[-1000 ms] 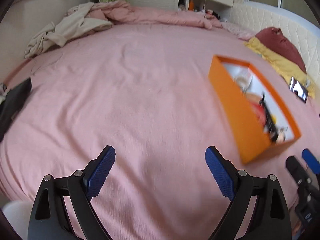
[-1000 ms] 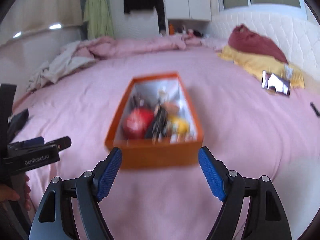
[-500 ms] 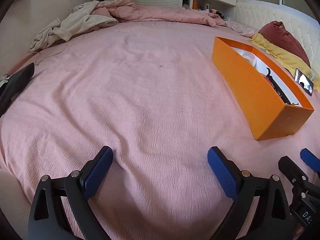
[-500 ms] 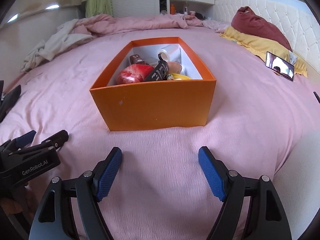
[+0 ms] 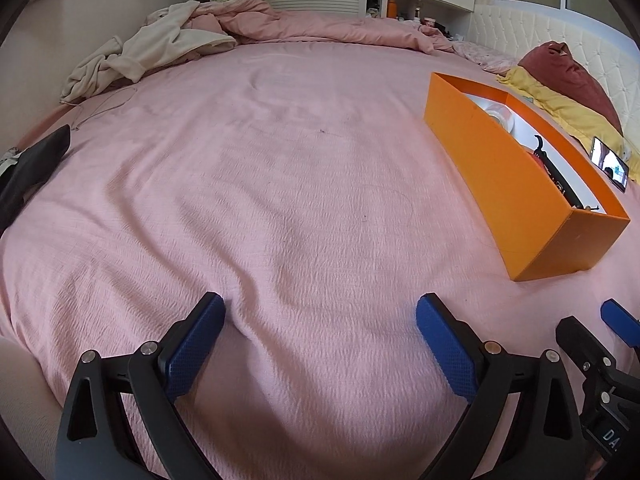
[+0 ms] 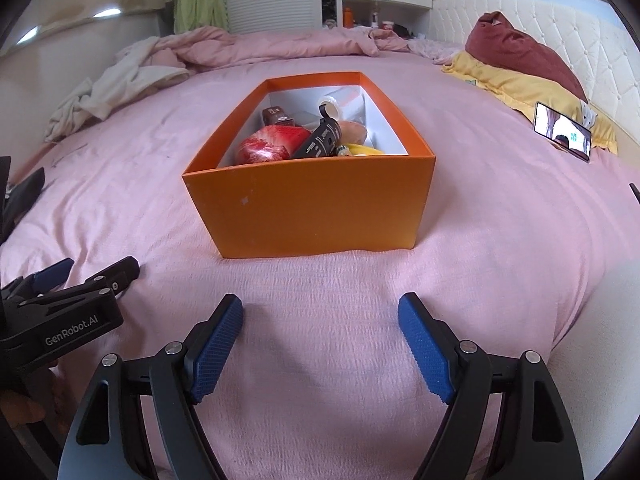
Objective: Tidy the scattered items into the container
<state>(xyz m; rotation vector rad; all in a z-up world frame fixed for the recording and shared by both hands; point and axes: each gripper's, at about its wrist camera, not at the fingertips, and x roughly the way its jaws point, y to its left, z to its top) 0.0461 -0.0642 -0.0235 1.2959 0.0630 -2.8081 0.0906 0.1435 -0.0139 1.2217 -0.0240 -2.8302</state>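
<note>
On the pink bed [image 6: 500,240], straight ahead of the right gripper [image 6: 320,320]: an orange box [image 6: 312,204], open-topped, sharp now where a second ago a blur, and seen from lower down than then, with its near wall facing the camera. Holding a red strawberry-patterned item [image 6: 272,144], a black cylinder [image 6: 320,140] leaning across it, a brown packet [image 6: 278,116], a roll of clear tape [image 6: 330,104], something yellow [image 6: 362,150]. Beyond the tips of the blue fingers [image 6: 218,344], apart from them, a strip of bare sheet between. Right fingers spread wide and opening at this moment, gripping nothing, low over the sheet, lower than a second ago.

In the left wrist view, same box [image 5: 500,168] off to the right and farther up, well clear of the left gripper [image 5: 320,320]. Left fingers [image 5: 196,344] parted near their widest, a touch wider than a second ago, nothing between them but pink sheet, tips down at the fabric. Right gripper's tip [image 5: 618,320] just beside, at the lower right edge.

Further out: a phone [image 6: 562,132] with a lit screen propped by a yellow pillow [image 6: 520,84], a dark red cushion [image 6: 516,52] on top, a cream garment [image 5: 160,48] crumpled at the far left, a padded white headboard [image 6: 580,44].
</note>
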